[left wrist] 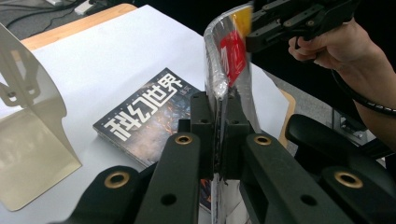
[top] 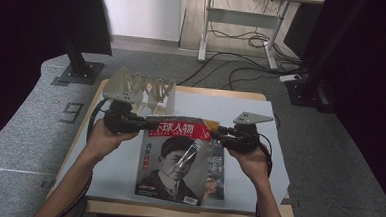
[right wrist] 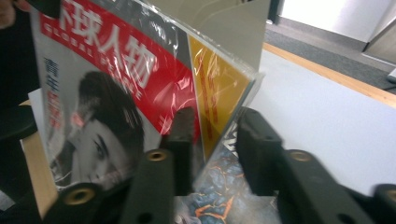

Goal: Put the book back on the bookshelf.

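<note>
One cream metal bookend [top: 141,90] stands at the far left of the white sheet-covered wooden table [top: 261,112]. Two magazines counted. Left gripper [top: 141,123] is clamped tight on the left edge of one plastic-wrapped red-mastheaded portrait magazine [top: 178,160], raised off the table. Beneath lies one dark science-fiction magazine [left wrist: 144,114], flat. Right gripper [top: 218,134]: jaws parted, straddling the raised magazine's right edge, far pad clear of it.

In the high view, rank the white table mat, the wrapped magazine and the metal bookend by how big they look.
1. White table mat, by far the largest.
2. Wrapped magazine, held up nearer the camera, so it may look oversized.
3. Metal bookend, smallest.
</note>
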A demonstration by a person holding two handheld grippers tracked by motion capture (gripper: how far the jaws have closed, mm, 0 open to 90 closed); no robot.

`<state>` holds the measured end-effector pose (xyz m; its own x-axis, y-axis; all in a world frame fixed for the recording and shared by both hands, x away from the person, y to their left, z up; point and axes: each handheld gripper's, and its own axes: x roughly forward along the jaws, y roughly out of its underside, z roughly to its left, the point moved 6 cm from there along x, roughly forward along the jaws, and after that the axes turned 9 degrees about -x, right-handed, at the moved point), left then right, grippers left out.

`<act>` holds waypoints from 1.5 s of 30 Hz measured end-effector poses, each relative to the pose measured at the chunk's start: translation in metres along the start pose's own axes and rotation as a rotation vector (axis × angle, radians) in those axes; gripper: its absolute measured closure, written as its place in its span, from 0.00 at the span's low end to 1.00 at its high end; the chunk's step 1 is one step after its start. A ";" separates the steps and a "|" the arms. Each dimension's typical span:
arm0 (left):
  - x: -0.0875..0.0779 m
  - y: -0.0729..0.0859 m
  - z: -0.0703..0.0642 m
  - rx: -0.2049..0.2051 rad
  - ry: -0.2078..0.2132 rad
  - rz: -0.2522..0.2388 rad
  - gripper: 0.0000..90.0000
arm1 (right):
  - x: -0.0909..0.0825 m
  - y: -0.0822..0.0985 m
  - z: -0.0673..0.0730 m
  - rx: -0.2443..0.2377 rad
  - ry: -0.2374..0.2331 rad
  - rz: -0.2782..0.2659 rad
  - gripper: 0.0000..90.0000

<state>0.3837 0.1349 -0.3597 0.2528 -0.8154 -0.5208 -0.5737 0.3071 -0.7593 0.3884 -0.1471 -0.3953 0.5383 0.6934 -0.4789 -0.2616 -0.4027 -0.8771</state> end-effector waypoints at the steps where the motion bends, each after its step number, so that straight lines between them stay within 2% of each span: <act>1: -0.002 -0.001 0.000 -0.006 -0.004 0.004 0.97 | 0.000 0.002 -0.002 0.010 0.005 0.002 0.66; 4: -0.005 -0.003 0.001 -0.012 -0.003 0.003 0.97 | 0.000 0.007 -0.005 0.019 0.019 0.010 0.62; 5: -0.008 -0.004 0.002 -0.015 -0.016 -0.001 0.97 | 0.001 0.012 -0.009 0.029 0.031 0.018 0.58; 7: -0.011 -0.005 0.003 -0.015 -0.024 -0.003 0.97 | 0.001 0.015 -0.010 0.031 0.034 0.021 0.56; 8: -0.013 -0.006 0.003 -0.017 -0.030 -0.007 0.97 | 0.003 0.023 -0.015 0.035 0.052 0.037 0.53; 13: -0.023 -0.012 0.004 -0.009 -0.064 -0.016 0.97 | 0.007 0.041 -0.025 0.045 0.083 0.069 0.46; 15: -0.027 -0.014 0.004 -0.006 -0.083 -0.020 0.97 | 0.010 0.054 -0.033 0.064 0.102 0.086 0.41; 17: -0.032 -0.017 0.005 -0.007 -0.103 -0.028 0.97 | 0.011 0.059 -0.035 0.070 0.111 0.094 0.39; 19: -0.036 -0.020 0.007 -0.013 -0.123 -0.040 0.97 | 0.013 0.072 -0.040 0.084 0.130 0.124 0.37; 30: -0.062 -0.033 0.016 -0.002 -0.256 -0.071 0.97 | 0.019 0.107 -0.050 0.112 0.171 0.205 0.33; 31: -0.066 -0.035 0.018 0.001 -0.283 -0.068 0.97 | 0.021 0.116 -0.051 0.113 0.180 0.229 0.33; 32: -0.066 -0.035 0.018 0.001 -0.283 -0.068 0.97 | 0.023 0.121 -0.052 0.112 0.184 0.240 0.33; 33: -0.067 -0.035 0.019 0.000 -0.297 -0.068 0.97 | 0.023 0.121 -0.052 0.112 0.184 0.240 0.33; 37: -0.074 -0.041 0.023 -0.004 -0.352 -0.074 0.97 | 0.029 0.143 -0.056 0.127 0.192 0.282 0.33; 40: -0.078 -0.043 0.024 -0.003 -0.372 -0.077 0.97 | 0.030 0.151 -0.057 0.139 0.197 0.290 0.33; 41: -0.081 -0.045 0.025 0.001 -0.395 -0.076 0.97 | 0.031 0.158 -0.059 0.152 0.202 0.296 0.33; 44: -0.083 -0.046 0.025 0.001 -0.395 -0.072 0.97 | 0.031 0.166 -0.061 0.163 0.209 0.301 0.32; 45: -0.084 -0.047 0.026 0.011 -0.424 -0.069 0.97 | 0.031 0.169 -0.061 0.166 0.213 0.301 0.32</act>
<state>0.4093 0.2016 -0.2904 0.5897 -0.5608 -0.5812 -0.5365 0.2659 -0.8009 0.4102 -0.2303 -0.5565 0.5669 0.4128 -0.7129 -0.5498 -0.4548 -0.7006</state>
